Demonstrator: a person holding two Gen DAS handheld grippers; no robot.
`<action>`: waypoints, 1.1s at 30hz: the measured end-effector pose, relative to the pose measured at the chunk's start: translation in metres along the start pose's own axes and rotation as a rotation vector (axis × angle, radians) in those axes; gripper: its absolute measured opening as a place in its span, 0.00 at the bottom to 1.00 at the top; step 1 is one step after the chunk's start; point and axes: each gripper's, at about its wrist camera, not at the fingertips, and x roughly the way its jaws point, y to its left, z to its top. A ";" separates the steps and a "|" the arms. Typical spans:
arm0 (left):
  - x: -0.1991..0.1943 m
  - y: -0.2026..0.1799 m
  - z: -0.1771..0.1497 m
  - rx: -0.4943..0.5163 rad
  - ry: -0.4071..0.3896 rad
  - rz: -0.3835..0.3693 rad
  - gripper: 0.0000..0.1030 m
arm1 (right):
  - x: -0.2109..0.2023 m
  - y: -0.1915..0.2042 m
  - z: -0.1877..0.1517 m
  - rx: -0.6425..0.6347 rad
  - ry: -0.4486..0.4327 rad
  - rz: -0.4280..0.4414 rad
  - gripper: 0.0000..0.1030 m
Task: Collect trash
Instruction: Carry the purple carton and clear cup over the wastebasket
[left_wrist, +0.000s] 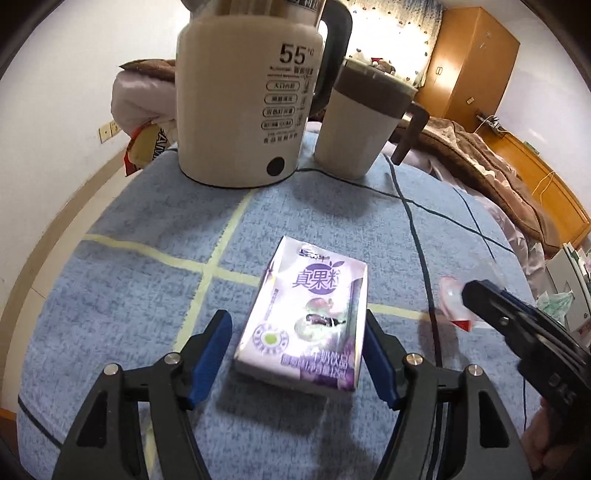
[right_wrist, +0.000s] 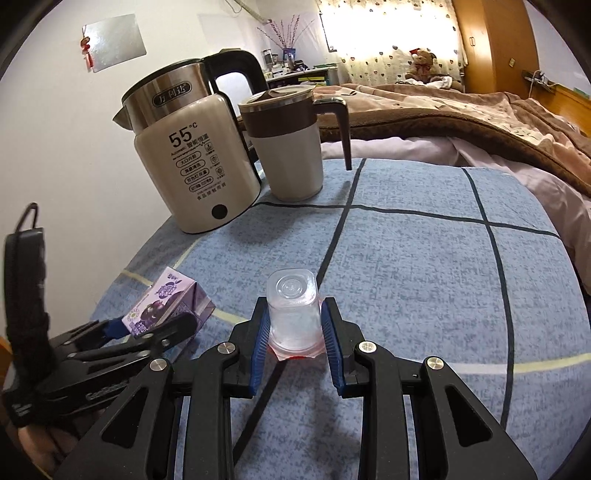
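**A:** ok so where's the trash sitting vs the tongs?

**B:** The small purple-and-white drink carton (left_wrist: 306, 321) lies flat on the blue checked tablecloth (left_wrist: 129, 295), in front of the big cream electric kettle (left_wrist: 243, 110). It's right between the blue pads of the left gripper (left_wrist: 299, 354). The jaws stand spread: there's a clear gap on the left side, while the right pad sits just beside the carton's edge, and I can't tell if it touches. So it's not clamped.

**A:** and the other one?

**B:** The right gripper (right_wrist: 295, 332) is closed on a clear plastic cup with a red torn lid rim (right_wrist: 293, 317), held upside down, off to the right of the carton and further from the kettle.

**A:** room to move?

**B:** A cream mug with a brown band and handle (right_wrist: 291, 155) stands just beside the kettle, well apart from the carton. A thin dark cord (left_wrist: 417, 229) runs across the cloth between carton and cup. From the kettle towards the right gripper it's mostly bare cloth; the table edge drops off left of the kettle.
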 end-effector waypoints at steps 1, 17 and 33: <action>0.000 -0.001 -0.001 0.006 -0.001 0.006 0.69 | -0.002 0.000 -0.001 -0.001 -0.001 0.002 0.28; -0.038 -0.036 -0.008 0.041 -0.069 -0.018 0.58 | -0.038 -0.017 -0.013 0.029 -0.041 -0.015 0.28; -0.074 -0.142 -0.033 0.174 -0.114 -0.141 0.58 | -0.143 -0.092 -0.044 0.116 -0.139 -0.145 0.28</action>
